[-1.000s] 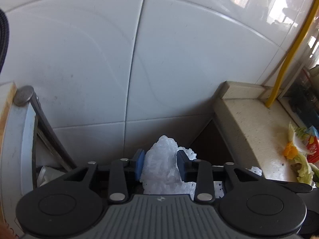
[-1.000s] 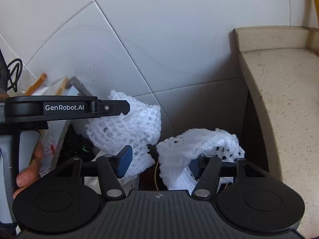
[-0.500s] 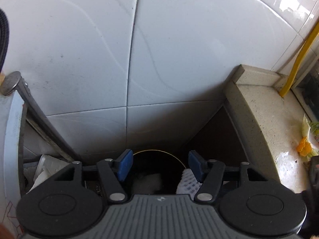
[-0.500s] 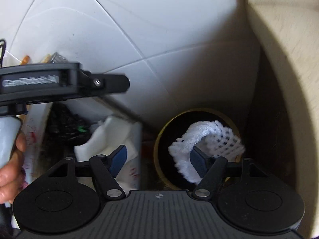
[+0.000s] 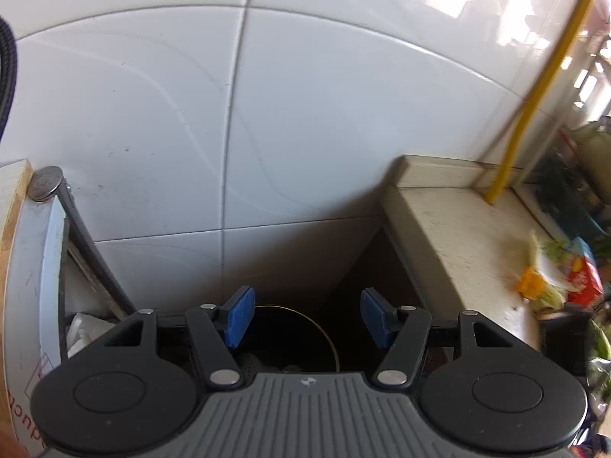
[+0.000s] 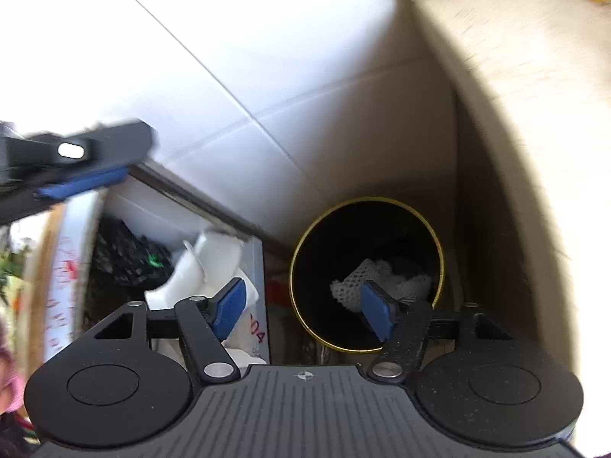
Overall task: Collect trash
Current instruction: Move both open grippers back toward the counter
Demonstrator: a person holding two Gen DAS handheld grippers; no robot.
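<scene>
A round black bin with a gold rim (image 6: pixel 385 200) stands on the floor between the tiled wall and the stone counter. White foam netting (image 6: pixel 376 278) lies at its bottom. My right gripper (image 6: pixel 305 307) hangs open above the bin with nothing between its fingers. My left gripper (image 5: pixel 307 315) is open and empty too, above the same bin (image 5: pixel 328 337), whose inside looks dark from here. The left gripper (image 6: pixel 82 175) shows as a blurred black and blue shape at the left of the right wrist view.
The stone counter (image 5: pixel 469 240) on the right carries vegetable scraps (image 5: pixel 542 282) and a red wrapper (image 5: pixel 584 280). A yellow pipe (image 5: pixel 534 87) runs up the wall. Left of the bin stands a white box (image 6: pixel 214 267) with white and black items inside.
Both grippers opened and let go of their white foam netting, which fell into the bin. The left gripper has risen and tilted back; the right one looks down into the bin.
</scene>
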